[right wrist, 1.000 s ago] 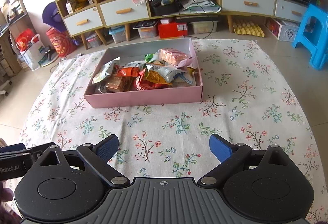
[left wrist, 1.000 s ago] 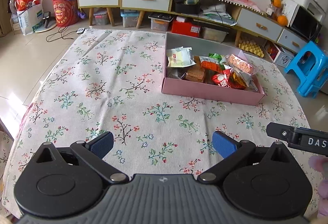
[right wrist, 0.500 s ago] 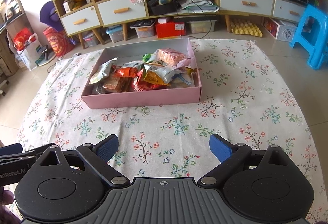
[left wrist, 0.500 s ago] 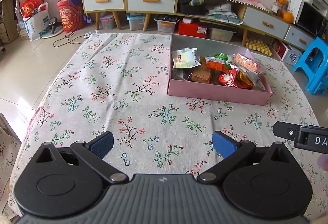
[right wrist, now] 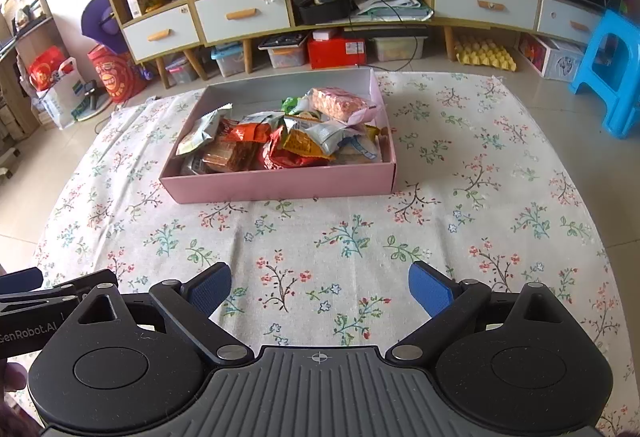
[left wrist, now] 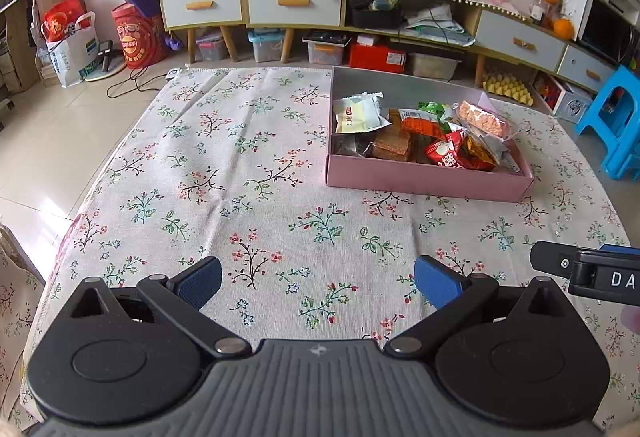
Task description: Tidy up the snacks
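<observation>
Above floral tablecloth (left wrist: pixel 248 173), both grippers hover level, jaws wide apart, facing pink box (right wrist: pixel 280 183).

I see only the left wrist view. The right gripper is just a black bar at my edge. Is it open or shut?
Observer: The right gripper is open, with nothing between its pads.
Operator: Is any snack loose on the cloth to the right of the box?
Observer: No. The right wrist view shows the cloth there bare up to its far corner.
</observation>
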`<state>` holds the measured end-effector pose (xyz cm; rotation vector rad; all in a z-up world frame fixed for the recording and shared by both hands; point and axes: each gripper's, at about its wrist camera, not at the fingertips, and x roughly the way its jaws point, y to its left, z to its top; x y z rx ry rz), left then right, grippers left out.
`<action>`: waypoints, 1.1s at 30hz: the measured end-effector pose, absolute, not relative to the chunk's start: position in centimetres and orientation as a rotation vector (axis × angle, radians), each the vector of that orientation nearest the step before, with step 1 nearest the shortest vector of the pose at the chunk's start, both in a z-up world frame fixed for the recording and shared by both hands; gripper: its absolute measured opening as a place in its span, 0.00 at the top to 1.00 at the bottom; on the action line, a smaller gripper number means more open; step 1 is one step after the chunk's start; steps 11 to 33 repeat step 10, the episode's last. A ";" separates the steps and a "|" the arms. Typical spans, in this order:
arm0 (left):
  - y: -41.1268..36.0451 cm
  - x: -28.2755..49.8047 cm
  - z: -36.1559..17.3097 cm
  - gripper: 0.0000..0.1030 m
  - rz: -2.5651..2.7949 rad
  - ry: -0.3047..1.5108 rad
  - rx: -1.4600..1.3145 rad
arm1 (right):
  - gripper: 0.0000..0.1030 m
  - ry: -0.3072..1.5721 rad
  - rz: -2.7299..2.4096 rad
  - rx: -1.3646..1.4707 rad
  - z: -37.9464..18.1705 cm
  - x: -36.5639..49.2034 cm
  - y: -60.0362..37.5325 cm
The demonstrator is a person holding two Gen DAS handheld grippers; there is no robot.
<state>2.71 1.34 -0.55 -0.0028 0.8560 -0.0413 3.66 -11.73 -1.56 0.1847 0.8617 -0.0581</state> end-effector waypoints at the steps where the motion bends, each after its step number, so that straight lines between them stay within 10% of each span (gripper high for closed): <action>1: 1.3 2.7 -0.5 0.00 -0.040 0.856 -0.004 | 0.06 0.862 -0.059 0.184 -1.6 3.7 -11.7; 33: 1.3 2.7 -0.5 0.00 -0.040 0.856 -0.005 | 0.06 0.859 -0.052 0.180 -1.4 3.6 -11.5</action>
